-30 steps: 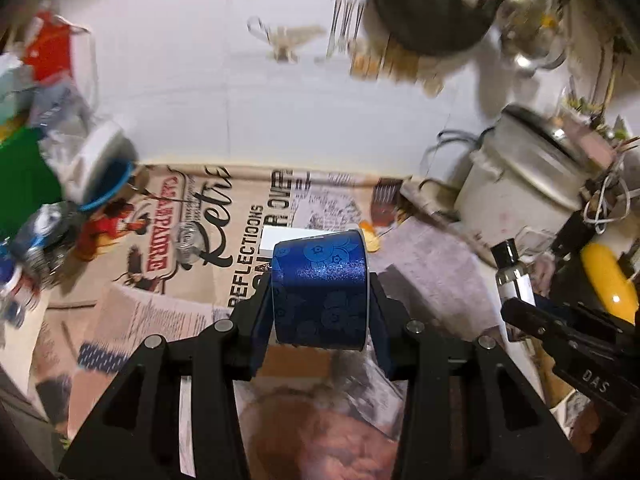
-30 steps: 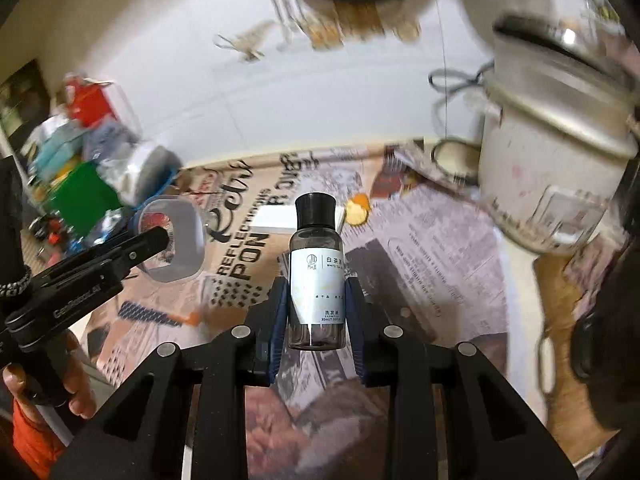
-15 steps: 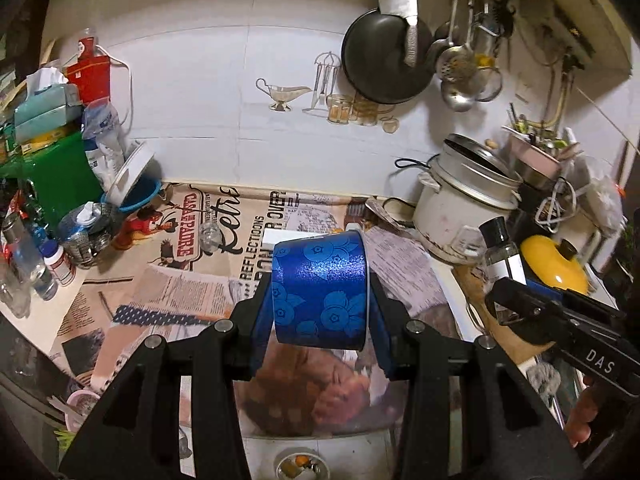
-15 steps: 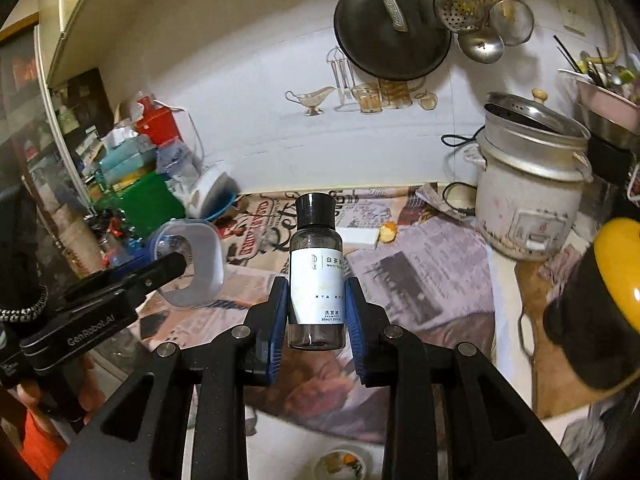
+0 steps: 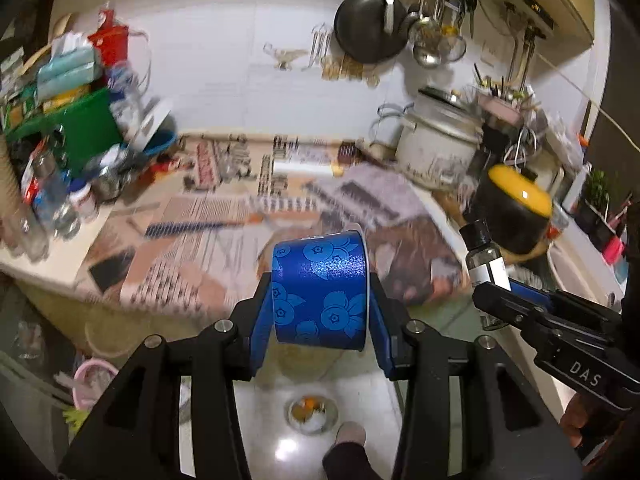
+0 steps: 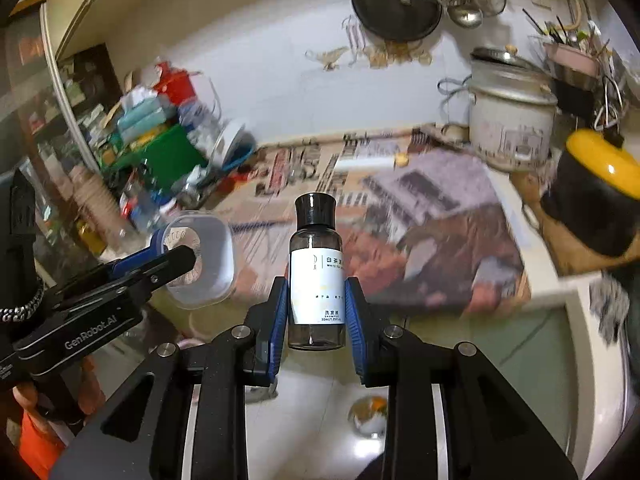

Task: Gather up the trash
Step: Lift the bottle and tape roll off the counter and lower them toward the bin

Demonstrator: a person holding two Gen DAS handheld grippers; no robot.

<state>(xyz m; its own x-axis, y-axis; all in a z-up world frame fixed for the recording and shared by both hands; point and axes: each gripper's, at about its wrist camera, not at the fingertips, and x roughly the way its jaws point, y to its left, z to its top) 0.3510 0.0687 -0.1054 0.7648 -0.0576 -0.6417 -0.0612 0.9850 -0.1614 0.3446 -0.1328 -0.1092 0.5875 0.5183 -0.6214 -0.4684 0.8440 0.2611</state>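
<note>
Small bottle point(image 6: 316, 272) between right tongs point(image 6: 316, 312)

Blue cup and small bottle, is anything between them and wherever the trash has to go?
Can't tell: no bin shows in either view. The left tool grips the blue cup, the right tool the bottle, both past the counter edge, over bare floor with only a small dish.

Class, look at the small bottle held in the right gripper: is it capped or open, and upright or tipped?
Capped and upright: the small bottle carries its dark cap on top, standing vertical between the right gripper pads.
</note>
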